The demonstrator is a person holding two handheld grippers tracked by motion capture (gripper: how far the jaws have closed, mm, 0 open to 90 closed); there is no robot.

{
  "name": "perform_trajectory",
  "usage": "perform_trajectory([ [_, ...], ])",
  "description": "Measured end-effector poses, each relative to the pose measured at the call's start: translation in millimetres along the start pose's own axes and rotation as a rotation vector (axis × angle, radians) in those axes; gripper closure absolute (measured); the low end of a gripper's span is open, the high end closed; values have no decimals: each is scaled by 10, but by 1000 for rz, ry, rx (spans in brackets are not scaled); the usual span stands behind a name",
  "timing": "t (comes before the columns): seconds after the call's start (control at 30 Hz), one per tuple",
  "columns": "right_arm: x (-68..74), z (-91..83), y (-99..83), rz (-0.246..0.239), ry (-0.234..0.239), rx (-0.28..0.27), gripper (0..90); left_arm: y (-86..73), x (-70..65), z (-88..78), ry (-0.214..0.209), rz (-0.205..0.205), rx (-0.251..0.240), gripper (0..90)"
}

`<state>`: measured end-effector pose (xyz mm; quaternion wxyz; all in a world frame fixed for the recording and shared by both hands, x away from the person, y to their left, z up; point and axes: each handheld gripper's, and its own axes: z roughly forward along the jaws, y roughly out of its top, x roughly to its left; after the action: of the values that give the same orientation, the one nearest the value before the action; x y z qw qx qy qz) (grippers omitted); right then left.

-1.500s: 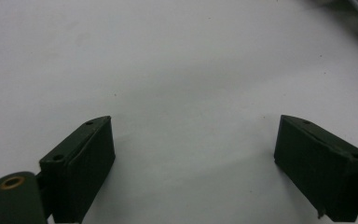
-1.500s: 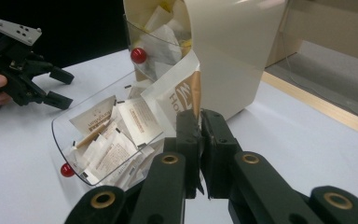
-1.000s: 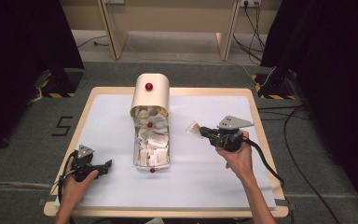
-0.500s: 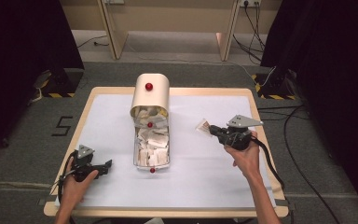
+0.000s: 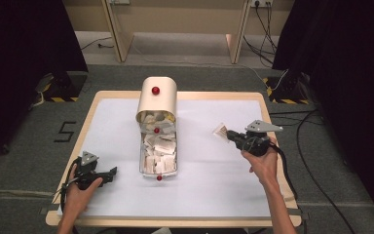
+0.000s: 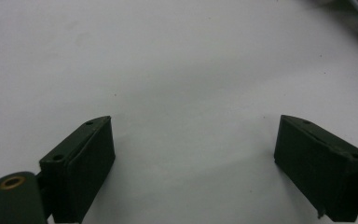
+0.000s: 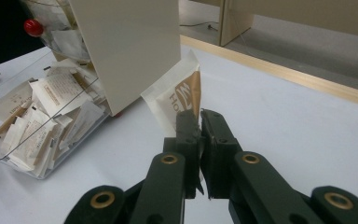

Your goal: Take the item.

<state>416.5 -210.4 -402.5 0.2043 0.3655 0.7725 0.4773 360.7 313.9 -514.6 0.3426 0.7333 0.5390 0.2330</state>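
The right gripper [image 7: 199, 122] is clamping one sachet [image 7: 179, 95] clear of the still-full dispenser tray [image 5: 141, 158], while the left gripper [image 6: 193, 154] is resting open on the table [image 5: 209, 185].

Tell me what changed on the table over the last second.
The right gripper, shut on a sachet, carried it to the right across the white sheet, farther from the clear tray of sachets. Nothing was picked up or released. The left gripper kept its place near the front left with its fingers open, and the tray and its rounded cover did not move.
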Motion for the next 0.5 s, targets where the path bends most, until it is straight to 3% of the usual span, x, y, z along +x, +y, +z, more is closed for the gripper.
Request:
perform_trajectory([
  [0.5, -147, 21, -111, 26, -43, 32, 861, 0, 0, 0, 1, 0, 0, 113],
])
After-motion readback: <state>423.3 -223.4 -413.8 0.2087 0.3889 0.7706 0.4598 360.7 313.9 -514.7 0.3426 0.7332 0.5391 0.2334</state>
